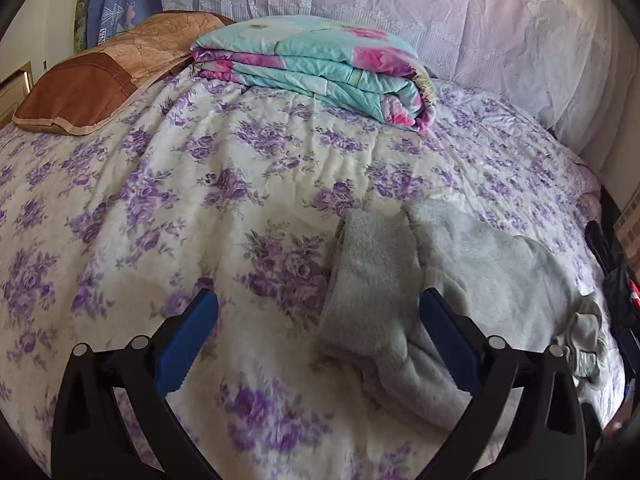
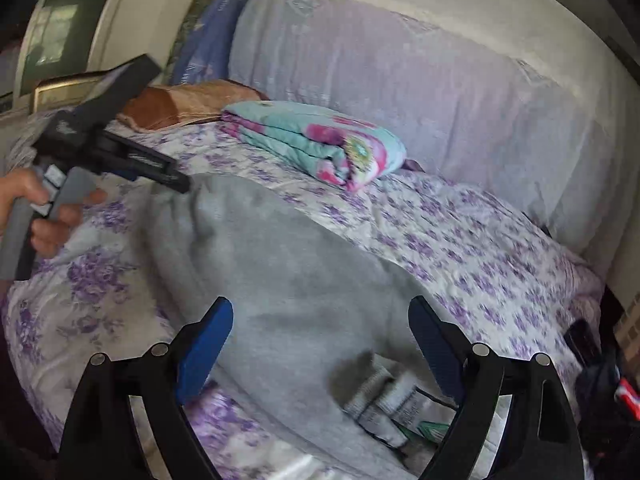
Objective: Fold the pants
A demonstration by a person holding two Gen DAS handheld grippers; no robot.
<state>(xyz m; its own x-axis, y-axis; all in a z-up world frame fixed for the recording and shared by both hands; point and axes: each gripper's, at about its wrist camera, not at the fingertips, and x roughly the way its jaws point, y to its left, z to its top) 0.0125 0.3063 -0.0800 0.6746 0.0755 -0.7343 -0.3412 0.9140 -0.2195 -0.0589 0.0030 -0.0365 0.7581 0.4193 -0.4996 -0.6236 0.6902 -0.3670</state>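
Note:
Grey fleece pants [image 1: 460, 280] lie on the floral bed, legs pointing away in the left wrist view, bunched at the right. In the right wrist view the pants [image 2: 288, 280] spread below me, with white care labels [image 2: 396, 404] showing at the near waist end. My left gripper [image 1: 318, 320] is open and empty, hovering over the left leg's edge; it also shows in the right wrist view [image 2: 176, 178], held by a hand at the pants' far left end. My right gripper [image 2: 320, 328] is open and empty above the waist area.
A folded teal and pink quilt [image 1: 320, 68] lies at the back of the bed. A brown pillow [image 1: 92, 88] sits at the back left. A lace-covered headboard cushion [image 1: 440, 20] runs behind. Dark objects [image 1: 616, 280] sit off the bed's right edge.

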